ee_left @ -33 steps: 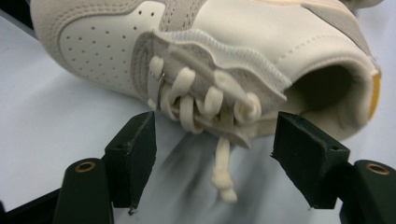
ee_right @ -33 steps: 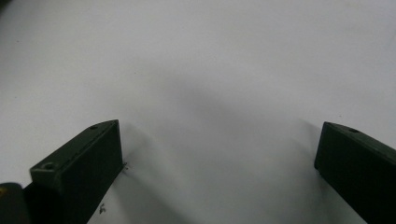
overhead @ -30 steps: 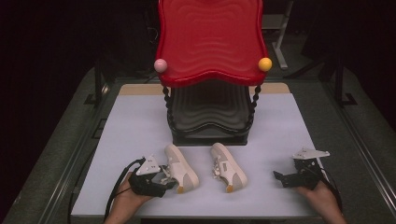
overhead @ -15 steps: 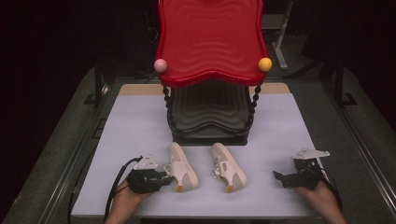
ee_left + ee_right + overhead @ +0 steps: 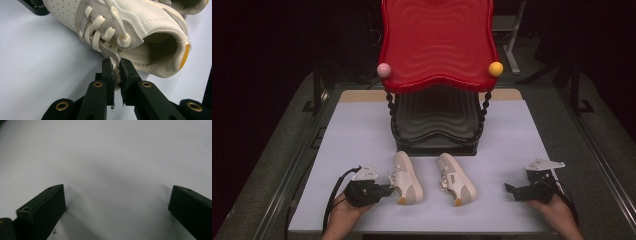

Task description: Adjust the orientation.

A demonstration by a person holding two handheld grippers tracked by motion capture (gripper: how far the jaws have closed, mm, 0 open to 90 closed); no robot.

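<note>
Left gripper [image 5: 115, 65] has its jaws nearly closed on a cream lace end [image 5: 115, 63] of the left shoe [image 5: 130, 32], pinching it just below the eyelets. That shoe [image 5: 407, 178] lies on the table [image 5: 362, 135] at about 7 o'clock from the table's middle, toe pointing toward 12 o'clock, heel with an orange tab toward 6 o'clock. In the left gripper view its upper is cream with perforations on the toe, grey suede around the laces and a padded collar; no brand or writing can be read on it. The second shoe [image 5: 456, 179] lies just beside it at its 3 o'clock, parallel, apart from it.

The left hand [image 5: 343, 216] comes in from 6 o'clock and holds its gripper [image 5: 387, 189] level, pointing toward 3 o'clock at the shoe's side.

The right gripper [image 5: 116, 202] has its jaws wide apart with nothing between them, over bare white table. Seen from above, this gripper [image 5: 510, 190] rests at 5 o'clock, well apart from the shoes, pointing toward 9 o'clock, the right hand [image 5: 557, 215] behind it.

At 12 o'clock stands a red and black rack [image 5: 437, 45] with a pink ball [image 5: 384, 69] and a yellow ball [image 5: 496, 68] at its corners.
</note>
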